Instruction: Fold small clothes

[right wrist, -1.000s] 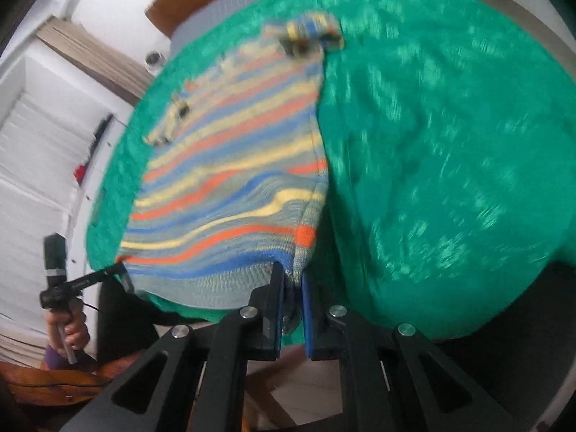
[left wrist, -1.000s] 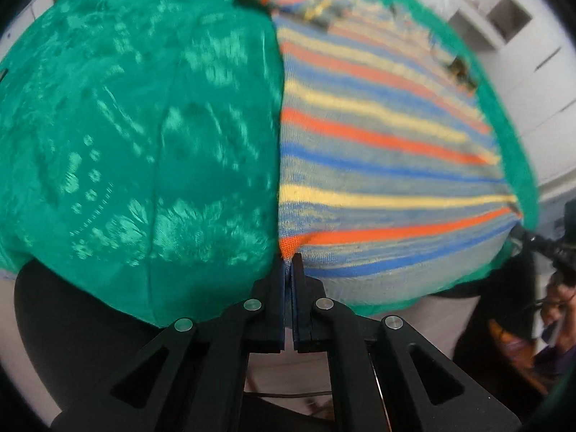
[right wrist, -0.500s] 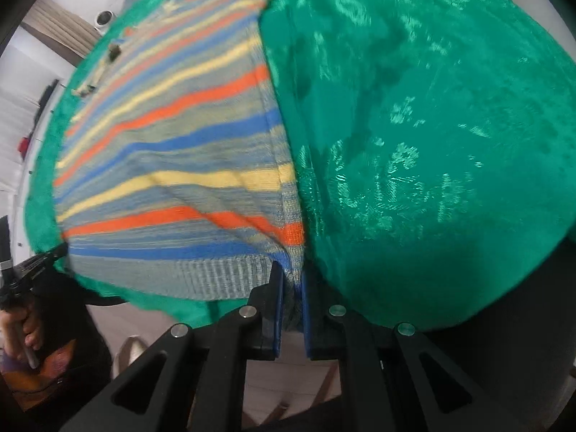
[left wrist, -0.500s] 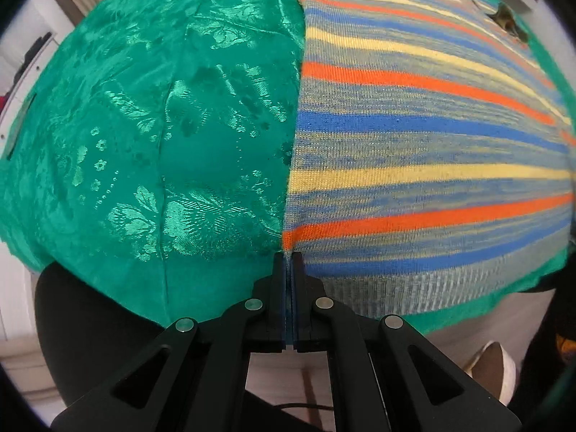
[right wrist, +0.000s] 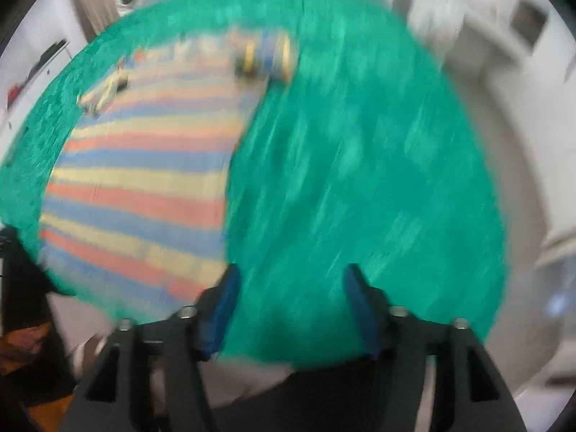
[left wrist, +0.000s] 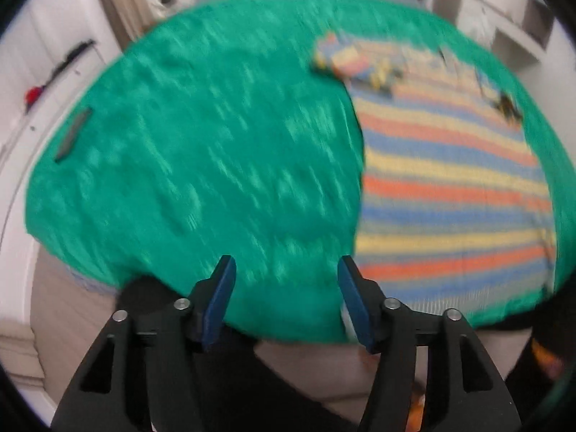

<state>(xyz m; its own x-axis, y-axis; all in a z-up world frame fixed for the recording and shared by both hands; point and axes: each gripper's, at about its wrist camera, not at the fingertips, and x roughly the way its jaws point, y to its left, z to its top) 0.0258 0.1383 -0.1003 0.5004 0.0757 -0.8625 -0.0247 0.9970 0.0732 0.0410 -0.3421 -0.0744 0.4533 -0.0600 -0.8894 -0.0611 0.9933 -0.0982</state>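
A small striped knit sweater [left wrist: 450,194], with orange, yellow, blue and grey bands, lies flat on a green patterned cloth [left wrist: 201,165]. It fills the right half of the left wrist view and the left half of the right wrist view [right wrist: 140,183]. Its sleeves are folded in near the far end [right wrist: 266,54]. My left gripper [left wrist: 284,273] is open and empty above the near edge, just left of the sweater's hem. My right gripper [right wrist: 289,280] is open and empty, just right of the hem. Both views are motion-blurred.
The green cloth [right wrist: 360,180] covers a rounded table. White cabinets [left wrist: 511,18] stand at the back right. A white wall with a dark and red object [left wrist: 54,75] is at the left. A dark flat object [left wrist: 72,133] lies on the cloth's left edge.
Both grippers were shut on the sweater's bottom corners. Both have let go, opened wide and pulled back and up from the hem. The sweater now lies flat.
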